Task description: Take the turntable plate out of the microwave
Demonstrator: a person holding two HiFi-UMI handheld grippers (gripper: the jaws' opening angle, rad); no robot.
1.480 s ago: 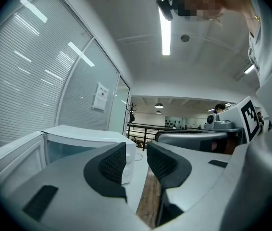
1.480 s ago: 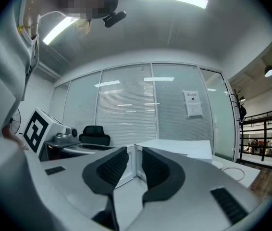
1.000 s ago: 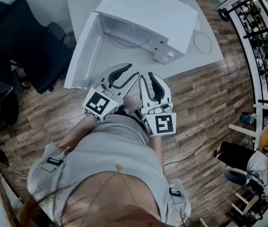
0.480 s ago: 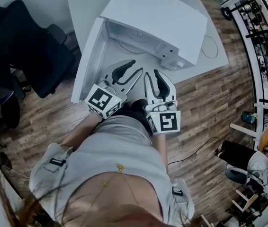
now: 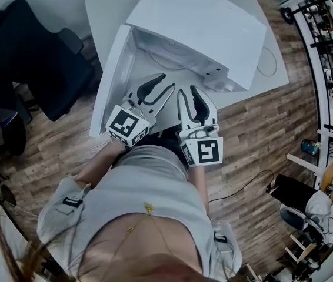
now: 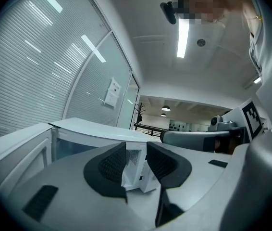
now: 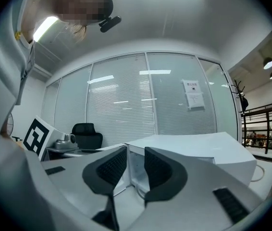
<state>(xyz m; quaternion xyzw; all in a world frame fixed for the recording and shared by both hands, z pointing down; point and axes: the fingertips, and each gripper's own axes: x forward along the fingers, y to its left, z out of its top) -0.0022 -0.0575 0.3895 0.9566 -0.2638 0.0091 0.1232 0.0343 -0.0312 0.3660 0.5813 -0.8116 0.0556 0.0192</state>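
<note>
Left gripper (image 5: pixel 166 83), right gripper (image 5: pixel 187 91) level, parallel

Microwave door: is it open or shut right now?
Open. In the head view the door stands swung out to the left of the microwave, and its cavity shows.

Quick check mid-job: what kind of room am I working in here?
Probably an office: blinded glass partition walls, a black swivel chair and a white desk carrying the microwave.
</note>
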